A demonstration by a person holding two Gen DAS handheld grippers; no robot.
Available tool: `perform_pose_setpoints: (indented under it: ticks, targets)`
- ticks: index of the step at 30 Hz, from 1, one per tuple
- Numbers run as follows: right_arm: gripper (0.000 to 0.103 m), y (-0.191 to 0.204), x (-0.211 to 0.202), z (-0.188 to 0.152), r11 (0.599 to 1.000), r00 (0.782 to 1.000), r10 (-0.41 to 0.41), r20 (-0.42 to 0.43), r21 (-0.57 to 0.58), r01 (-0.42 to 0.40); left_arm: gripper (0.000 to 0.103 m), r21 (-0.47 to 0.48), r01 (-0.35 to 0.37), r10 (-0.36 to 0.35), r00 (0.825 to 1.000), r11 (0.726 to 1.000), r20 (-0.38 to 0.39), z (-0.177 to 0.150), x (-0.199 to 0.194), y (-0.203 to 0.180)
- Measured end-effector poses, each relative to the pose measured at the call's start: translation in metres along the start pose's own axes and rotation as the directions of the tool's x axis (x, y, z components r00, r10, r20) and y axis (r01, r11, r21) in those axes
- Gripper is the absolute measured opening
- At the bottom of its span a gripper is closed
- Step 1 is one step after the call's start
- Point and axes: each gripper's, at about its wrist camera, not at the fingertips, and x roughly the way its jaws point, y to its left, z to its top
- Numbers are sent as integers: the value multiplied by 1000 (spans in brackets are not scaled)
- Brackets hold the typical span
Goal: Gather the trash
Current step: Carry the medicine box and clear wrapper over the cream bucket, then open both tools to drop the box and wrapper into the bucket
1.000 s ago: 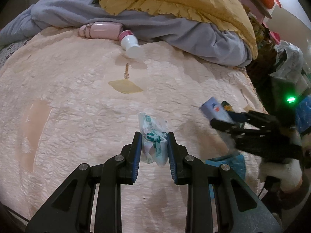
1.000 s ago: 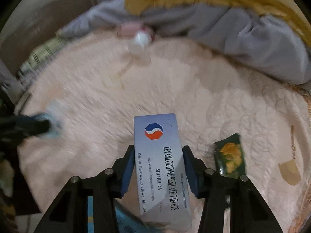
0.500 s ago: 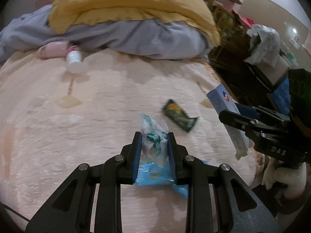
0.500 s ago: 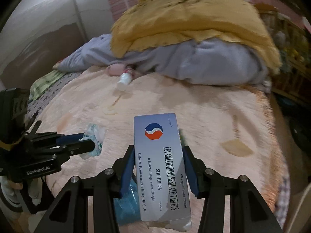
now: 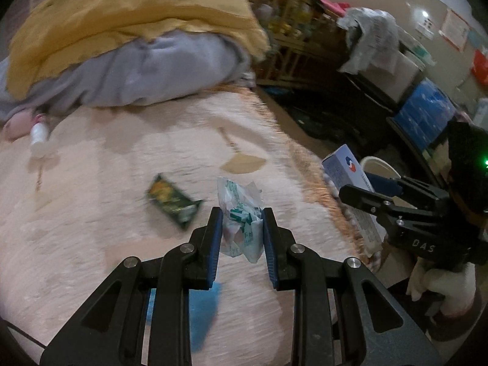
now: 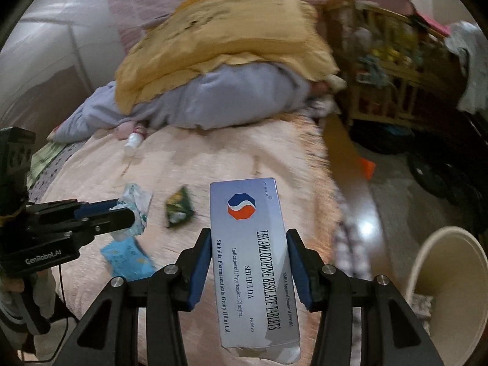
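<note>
Motion blur smears the green snack wrapper (image 5: 172, 202) and the cluttered wooden shelf (image 6: 393, 70); its contents are unreadable. The cream bin (image 6: 451, 277) is cut off at the frame edge. The blue packet (image 5: 198, 314) lies partly hidden behind the gripper fingers.

a yellow blanket (image 6: 219, 45) lies over a grey quilt (image 6: 231, 100) on the pink bedspread (image 5: 91, 213), beside wooden shelves (image 6: 393, 70).
</note>
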Motion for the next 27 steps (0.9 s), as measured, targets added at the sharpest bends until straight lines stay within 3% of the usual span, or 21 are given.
perform_pose_setpoints:
  ticks: [13,20,27]
  targets:
    - [47,-134,-45,-43,960,980,-198,-23,195,199,23,117,155,-147,986,981,-75,23,63,-119]
    - [47,-203,-66,-71,901,960,-275,-53,335,277,23,125,271,-254,957,954,-141,32,102,-179]
    - [47,-241,-76,-88,853,951,-301,-71,426,302,23,102,379,-355,914,920,-196,38,134,-222]
